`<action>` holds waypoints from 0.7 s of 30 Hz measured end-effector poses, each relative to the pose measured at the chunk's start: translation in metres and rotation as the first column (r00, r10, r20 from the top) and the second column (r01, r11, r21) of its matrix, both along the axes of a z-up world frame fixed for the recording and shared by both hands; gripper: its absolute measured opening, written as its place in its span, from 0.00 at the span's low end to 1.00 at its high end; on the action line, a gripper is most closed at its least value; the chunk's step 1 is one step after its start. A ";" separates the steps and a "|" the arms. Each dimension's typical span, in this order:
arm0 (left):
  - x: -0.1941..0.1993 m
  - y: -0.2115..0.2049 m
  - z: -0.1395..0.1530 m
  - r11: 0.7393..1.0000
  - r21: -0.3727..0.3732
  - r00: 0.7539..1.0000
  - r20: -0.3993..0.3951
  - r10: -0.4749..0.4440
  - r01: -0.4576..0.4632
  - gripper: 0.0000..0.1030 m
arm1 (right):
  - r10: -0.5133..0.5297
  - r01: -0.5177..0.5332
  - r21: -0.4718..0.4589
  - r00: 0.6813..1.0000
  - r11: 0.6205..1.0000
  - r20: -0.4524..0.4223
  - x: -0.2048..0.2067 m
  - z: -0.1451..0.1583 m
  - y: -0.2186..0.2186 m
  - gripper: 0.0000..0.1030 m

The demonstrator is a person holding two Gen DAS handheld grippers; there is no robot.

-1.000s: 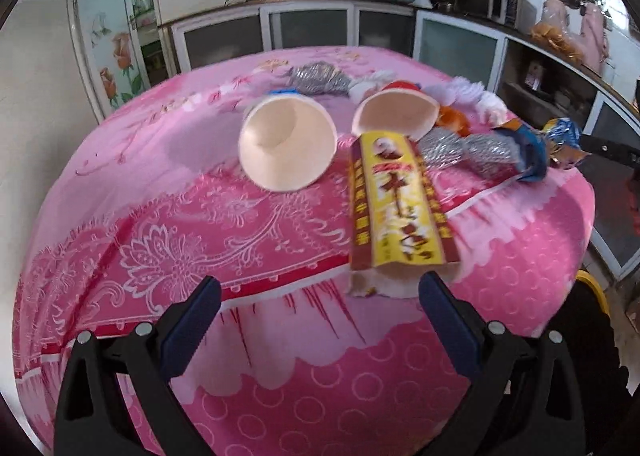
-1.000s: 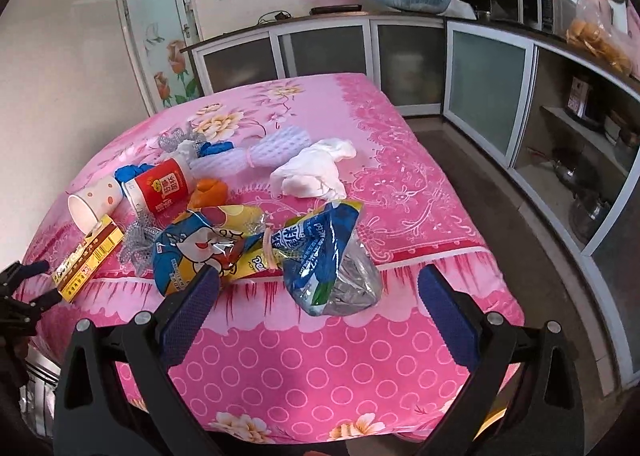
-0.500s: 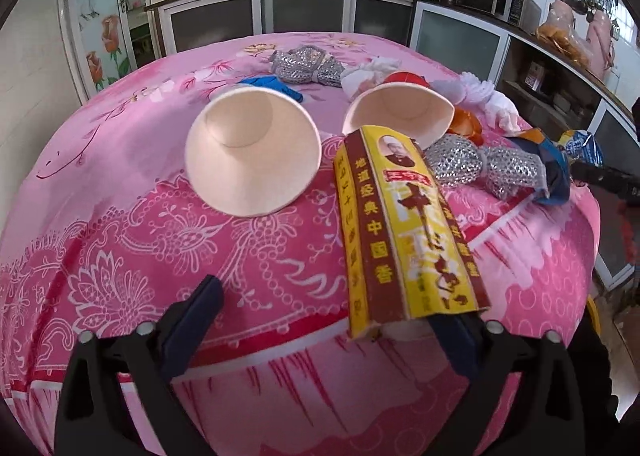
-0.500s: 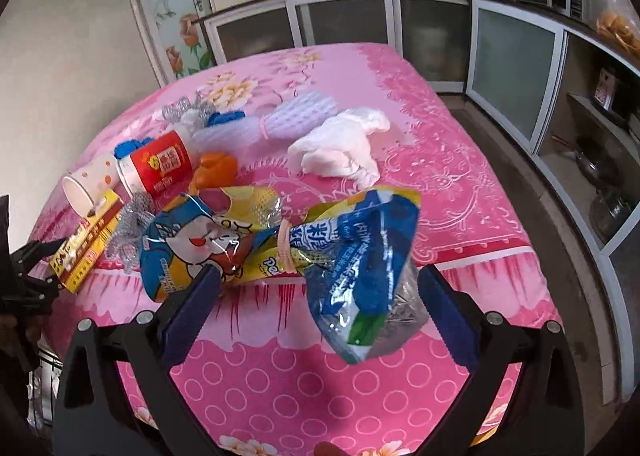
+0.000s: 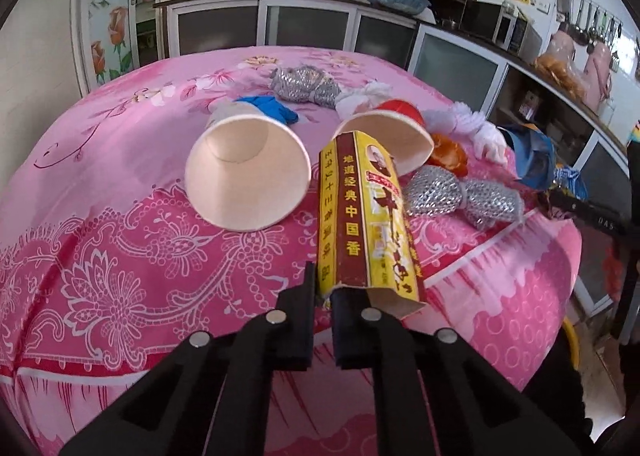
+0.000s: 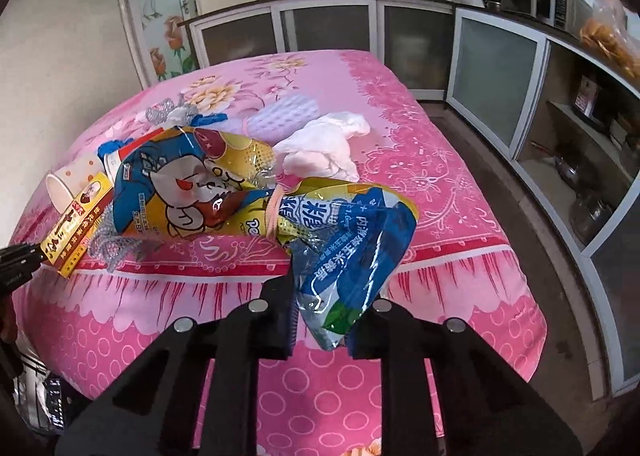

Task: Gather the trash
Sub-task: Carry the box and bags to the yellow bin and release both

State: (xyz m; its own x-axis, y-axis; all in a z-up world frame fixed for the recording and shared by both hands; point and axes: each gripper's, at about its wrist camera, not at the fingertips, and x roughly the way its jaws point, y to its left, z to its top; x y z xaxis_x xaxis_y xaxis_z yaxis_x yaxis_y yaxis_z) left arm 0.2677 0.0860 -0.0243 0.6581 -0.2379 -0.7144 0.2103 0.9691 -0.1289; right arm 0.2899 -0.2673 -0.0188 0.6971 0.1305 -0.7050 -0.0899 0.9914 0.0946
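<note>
A yellow and brown carton (image 5: 364, 216) lies at the near edge of the pink tablecloth (image 5: 120, 264). My left gripper (image 5: 323, 298) is shut on the carton's near end. It also shows in the right wrist view (image 6: 76, 224), with the left gripper (image 6: 24, 256) at its end. A blue and yellow snack bag (image 6: 280, 196), tied in the middle, is lifted off the table. My right gripper (image 6: 322, 304) is shut on the bag's lower end.
Two paper cups (image 5: 248, 180) (image 5: 392, 136) lie on their sides behind the carton. Silver wrappers (image 5: 460, 196), white tissue (image 6: 324, 144), a purple foam sleeve (image 6: 284, 116) and blue scraps lie further back. Cabinets (image 6: 500, 76) line the back and right.
Both grippers moved in and closed: the left on the carton's near end, the right on the snack bag's lower end. The bag has lifted and tilted.
</note>
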 end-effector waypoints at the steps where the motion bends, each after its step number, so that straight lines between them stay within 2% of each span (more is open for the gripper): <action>1: -0.003 0.000 0.002 1.000 -0.010 1.000 0.005 -0.007 0.007 0.05 | -0.004 0.004 0.003 1.000 1.000 0.005 -0.002 0.002 -0.001 0.15; 11: -0.029 -0.010 0.031 0.997 -0.046 0.996 0.077 -0.051 0.054 0.05 | -0.027 0.024 0.044 0.997 0.999 0.070 -0.034 0.029 -0.015 0.15; 16: -0.047 -0.042 0.050 0.989 -0.032 0.983 0.118 -0.142 0.147 0.05 | -0.098 0.095 0.033 0.991 0.995 0.093 -0.070 0.043 -0.047 0.15; 21: -0.060 -0.098 0.056 0.958 -0.014 0.950 0.133 -0.281 0.285 0.05 | -0.228 0.230 -0.019 0.970 0.973 0.082 -0.120 0.037 -0.098 0.15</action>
State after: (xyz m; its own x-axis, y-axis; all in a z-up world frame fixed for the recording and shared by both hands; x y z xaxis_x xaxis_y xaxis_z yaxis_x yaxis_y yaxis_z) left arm 0.2076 -0.0116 0.0314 0.6462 -0.4492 -0.6169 0.4922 0.8631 -0.1129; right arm 0.1698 -0.3652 0.0187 0.7595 -0.0579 -0.6479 0.1336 0.9887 0.0683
